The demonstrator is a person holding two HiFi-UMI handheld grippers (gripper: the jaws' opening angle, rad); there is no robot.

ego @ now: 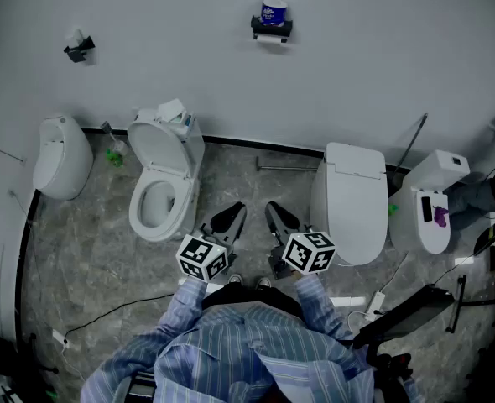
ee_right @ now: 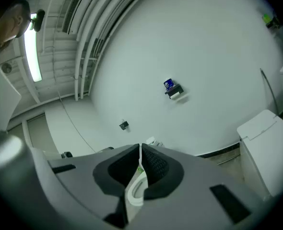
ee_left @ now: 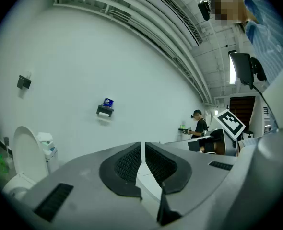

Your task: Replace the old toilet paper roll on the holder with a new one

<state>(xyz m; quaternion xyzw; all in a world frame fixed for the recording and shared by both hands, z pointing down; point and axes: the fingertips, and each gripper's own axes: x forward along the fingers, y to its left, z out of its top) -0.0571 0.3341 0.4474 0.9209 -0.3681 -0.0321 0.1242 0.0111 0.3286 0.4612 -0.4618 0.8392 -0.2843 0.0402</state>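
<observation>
A black wall holder (ego: 272, 29) hangs high on the white wall, with a blue-wrapped paper roll (ego: 273, 11) standing on top of it. The same holder (ee_left: 104, 111) and roll (ee_left: 108, 102) are small in the left gripper view, and the roll (ee_right: 169, 85) on its holder (ee_right: 174, 92) shows in the right gripper view. My left gripper (ego: 231, 217) and right gripper (ego: 279, 217) are held side by side in front of my body, far from the wall. Both are shut with nothing between their jaws.
An open toilet (ego: 162, 181) stands left of the grippers and a closed toilet (ego: 350, 204) to the right. A urinal (ego: 60, 156) hangs at far left, with another small wall holder (ego: 79, 49) above it. Cables (ego: 105, 316) lie on the marble floor. A distant person (ee_left: 197, 124) stands at the right.
</observation>
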